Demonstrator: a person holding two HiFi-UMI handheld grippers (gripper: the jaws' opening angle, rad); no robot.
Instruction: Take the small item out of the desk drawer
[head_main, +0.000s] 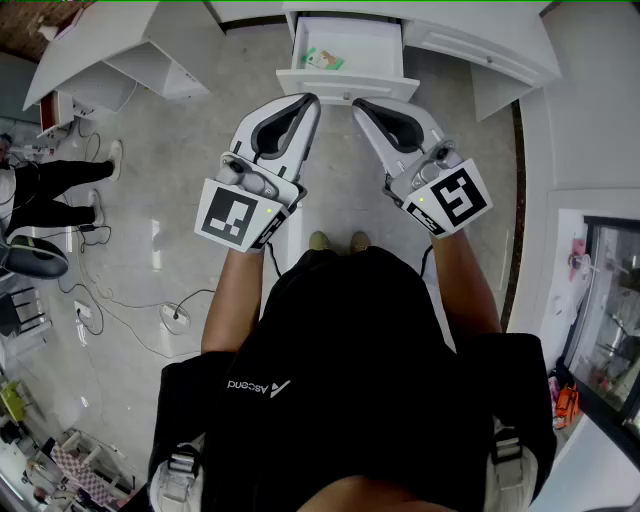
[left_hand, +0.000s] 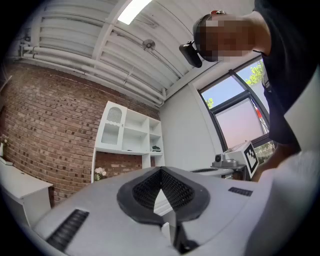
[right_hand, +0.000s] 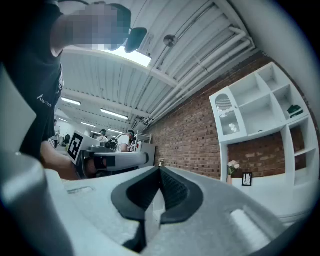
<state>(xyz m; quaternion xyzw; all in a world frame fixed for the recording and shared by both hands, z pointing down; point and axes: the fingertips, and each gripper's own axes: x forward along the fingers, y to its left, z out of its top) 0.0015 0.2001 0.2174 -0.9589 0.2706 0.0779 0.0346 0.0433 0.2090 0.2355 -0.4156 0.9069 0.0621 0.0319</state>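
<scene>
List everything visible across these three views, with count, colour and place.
Desk drawer: one, white, pulled open, top centre of head view.
Small item: one, green and white, inside the drawer, left part.
Shelf unit: one, white, against the brick wall.
Floor cable: one loop, pale, grey floor at left.
Bystander's legs: one pair, black trousers, far left.
Left gripper: one, white with black pads, shut, empty, before the drawer.
Right gripper: one, same colours, shut, empty, beside it.

Black short-sleeved T-shirt (head_main: 350, 340), white lettering; shoes (head_main: 338, 241) perhaps olive. The left gripper (head_main: 312, 99) and right gripper (head_main: 357, 103) are pale grey, black-padded, with marker cubes (head_main: 237, 217).
</scene>
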